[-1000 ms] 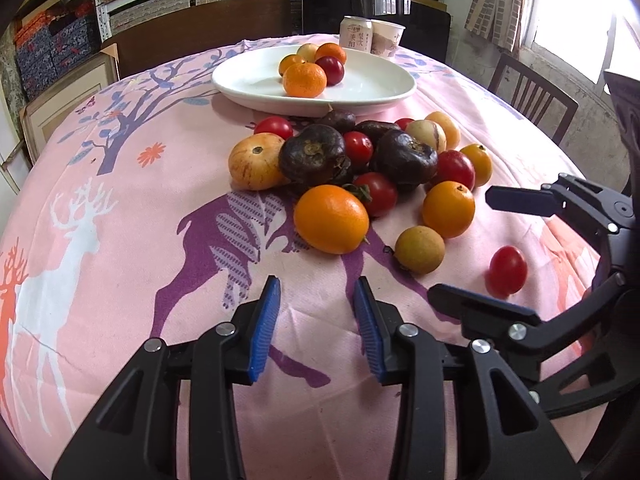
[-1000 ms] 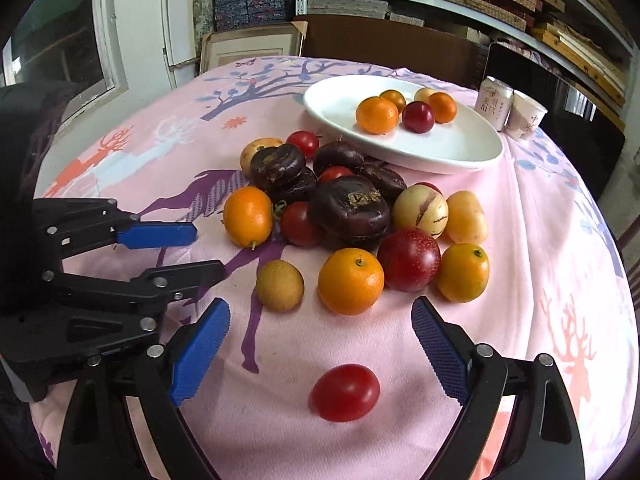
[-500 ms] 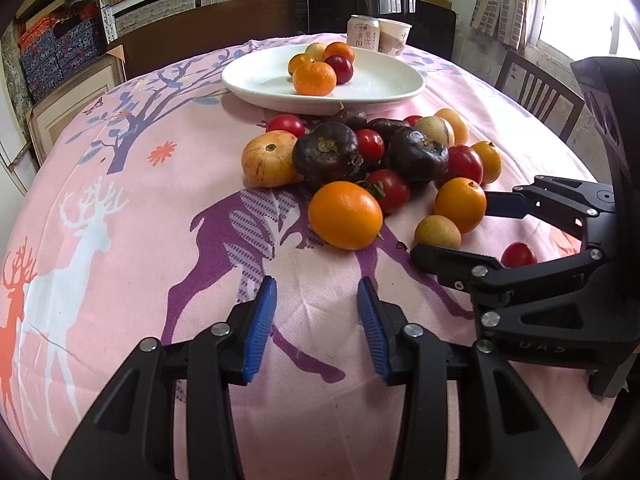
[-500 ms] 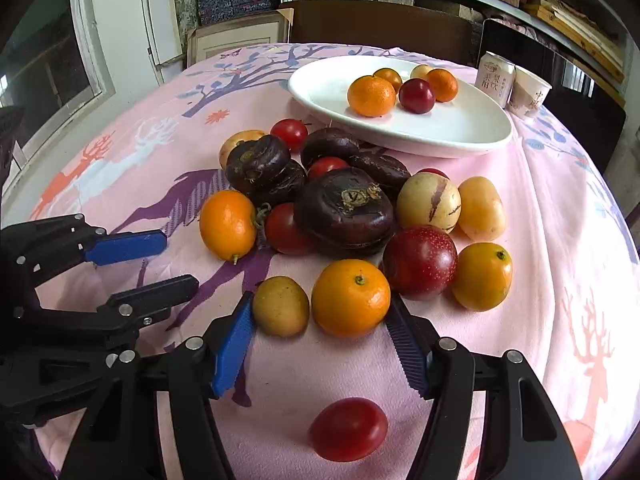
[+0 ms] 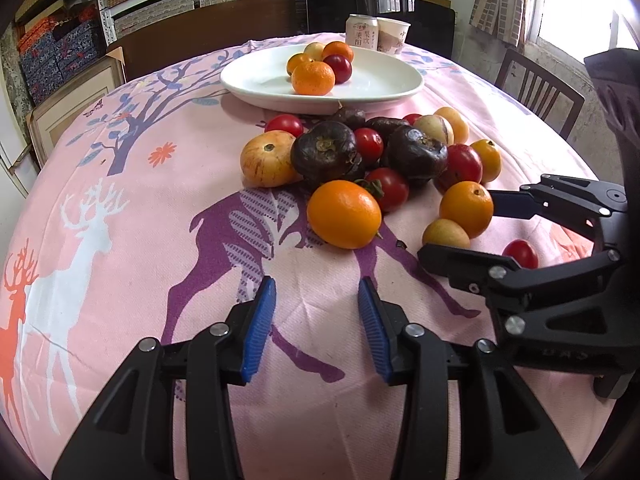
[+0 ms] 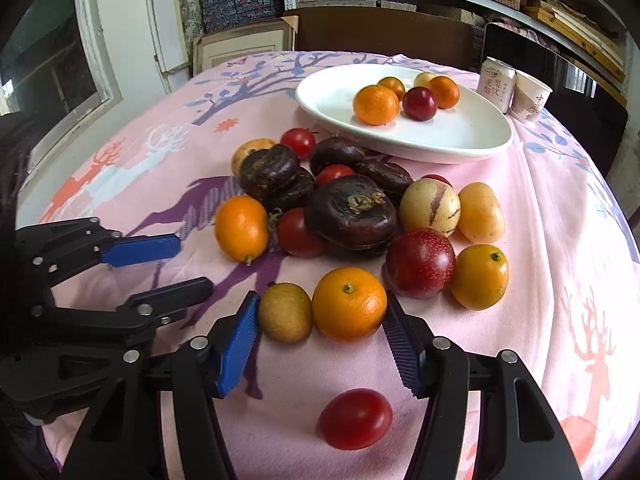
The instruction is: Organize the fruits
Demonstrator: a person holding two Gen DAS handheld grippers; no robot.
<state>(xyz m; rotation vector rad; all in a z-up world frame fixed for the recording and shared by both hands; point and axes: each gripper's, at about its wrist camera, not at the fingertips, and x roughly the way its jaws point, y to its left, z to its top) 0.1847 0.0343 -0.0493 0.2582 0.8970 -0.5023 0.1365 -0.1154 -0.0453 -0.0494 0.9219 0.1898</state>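
Note:
A heap of fruit lies on the pink tablecloth: dark purple fruits (image 6: 352,216), oranges, red tomatoes and yellow ones. My right gripper (image 6: 320,300) is closing around a small orange (image 6: 349,309) and a yellow-brown fruit (image 6: 285,312) side by side; its blue pads (image 6: 240,332) touch their outer sides. Both rest on the cloth. A lone red tomato (image 6: 355,418) lies under that gripper. My left gripper (image 5: 316,284) stands open over bare cloth, short of a large orange (image 5: 344,214). The white plate (image 5: 380,80) behind the heap holds several fruits.
A drinks can (image 5: 362,31) and a paper cup (image 5: 394,34) stand behind the plate. A wooden chair (image 5: 536,88) stands at the table's right edge. Shelves and boxes fill the background. Bare cloth spreads to the left of the heap.
My right gripper has moved forward past the lone tomato, and its jaws have narrowed onto the small orange and the yellow-brown fruit. The left gripper's jaws stand slightly wider.

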